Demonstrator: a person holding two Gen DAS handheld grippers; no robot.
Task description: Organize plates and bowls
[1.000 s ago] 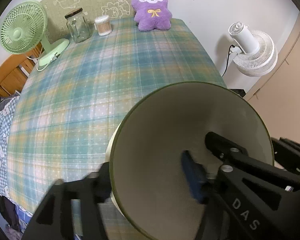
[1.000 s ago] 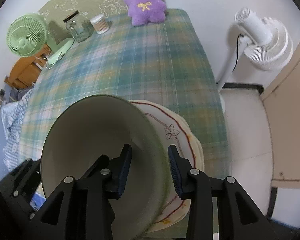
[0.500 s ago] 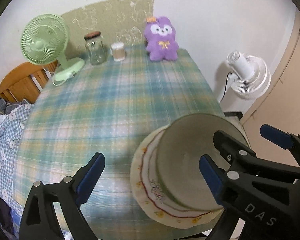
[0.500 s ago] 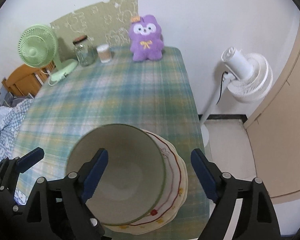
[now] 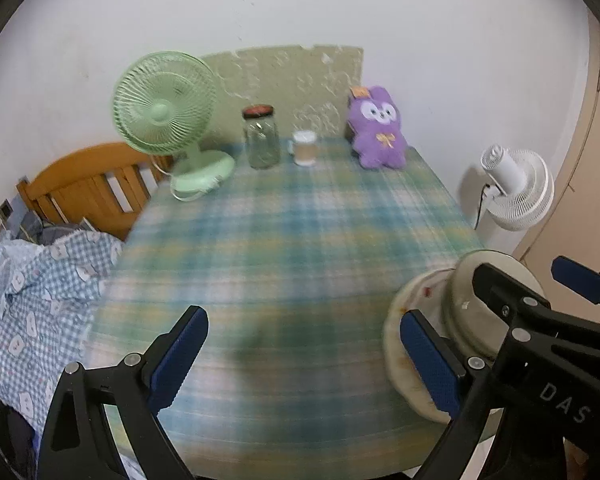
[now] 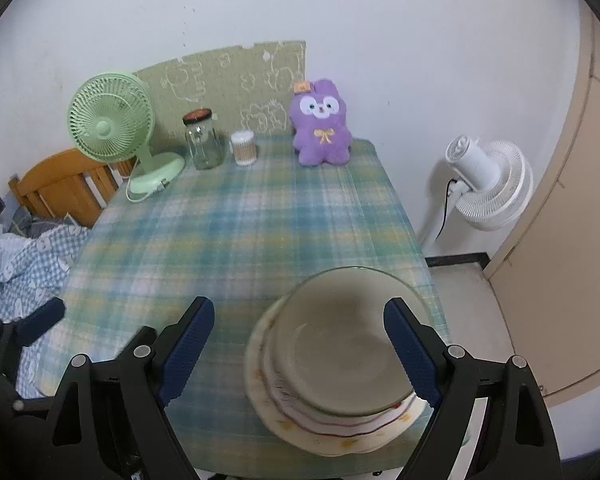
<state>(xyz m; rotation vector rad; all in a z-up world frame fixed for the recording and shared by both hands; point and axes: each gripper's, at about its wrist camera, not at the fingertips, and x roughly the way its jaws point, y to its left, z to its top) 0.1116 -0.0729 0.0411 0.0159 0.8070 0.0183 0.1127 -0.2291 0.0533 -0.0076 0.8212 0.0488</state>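
Note:
A cream bowl with a green rim (image 6: 340,340) stands upright on a stack of flowered plates (image 6: 340,436) at the near right corner of the plaid table (image 6: 240,232). My right gripper (image 6: 297,306) hovers above and behind the stack, open, its pads off the bowl. My left gripper (image 5: 303,314) is open over bare cloth with nothing between its fingers. In the left wrist view the bowl (image 5: 460,320) and plates (image 5: 400,344) lie to its right, partly hidden by black gripper parts. This view is blurred.
Along the far edge stand a green desk fan (image 6: 108,128), a glass jar (image 6: 204,144), a small cup (image 6: 244,148) and a purple plush toy (image 6: 320,124). A white floor fan (image 6: 484,184) stands right of the table. A wooden headboard (image 6: 60,188) and chequered bedding (image 6: 24,256) lie left.
Both grippers were at the bowl's rim, one finger inside it. They have opened wide, let go and drawn back and up. The bowl now rests on the plates.

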